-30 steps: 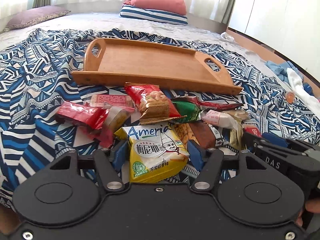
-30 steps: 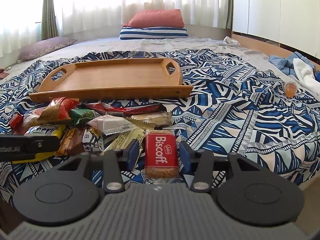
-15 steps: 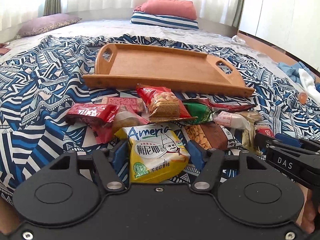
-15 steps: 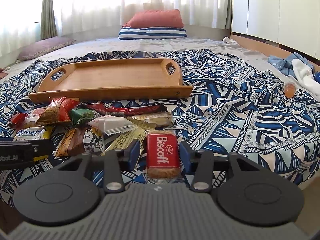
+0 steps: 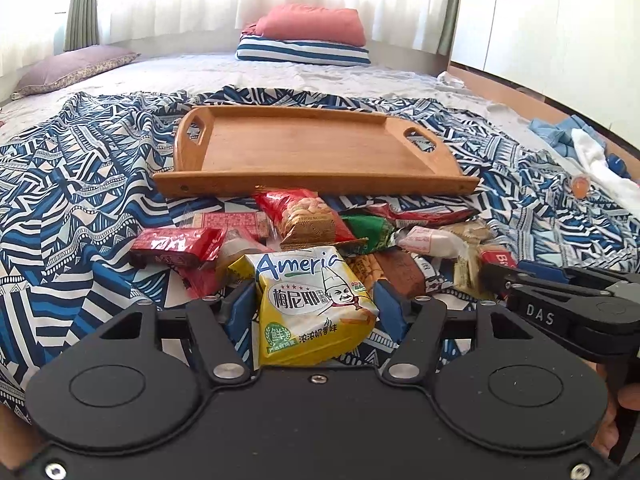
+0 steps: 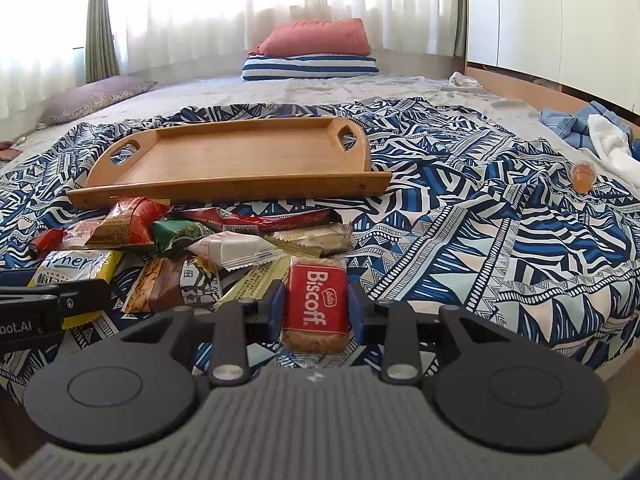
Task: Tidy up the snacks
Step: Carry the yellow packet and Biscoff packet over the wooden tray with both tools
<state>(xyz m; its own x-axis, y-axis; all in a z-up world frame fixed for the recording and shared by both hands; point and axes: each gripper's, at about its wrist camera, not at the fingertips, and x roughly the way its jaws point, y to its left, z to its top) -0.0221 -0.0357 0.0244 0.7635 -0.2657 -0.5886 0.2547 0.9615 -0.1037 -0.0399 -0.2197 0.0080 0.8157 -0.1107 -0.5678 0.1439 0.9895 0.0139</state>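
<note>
The left tool (image 5: 312, 308) has its blue pads against both sides of a yellow snack bag (image 5: 312, 304), pinching it at the near edge of the bed, where the snack pile (image 5: 332, 236) lies on a blue and white patterned blanket (image 5: 80, 208). The right tool (image 6: 316, 306) has just been closing its jaws, and its pads now press on the two sides of a red Biscoff biscuit pack (image 6: 316, 304), which sits at the right end of the pile, also by the bed's near edge. Between the two packs lie a brown nut bar (image 6: 160, 284), a white wrapper (image 6: 236, 250), a green packet (image 6: 176, 234) and a red peanut bag (image 5: 308, 216). A wooden tray (image 5: 312, 148) with cut-out handles rests on the blanket just beyond the pile, toward the middle of the bed. A small orange bottle (image 6: 583, 176) lies well apart, toward the bed's right edge
</note>
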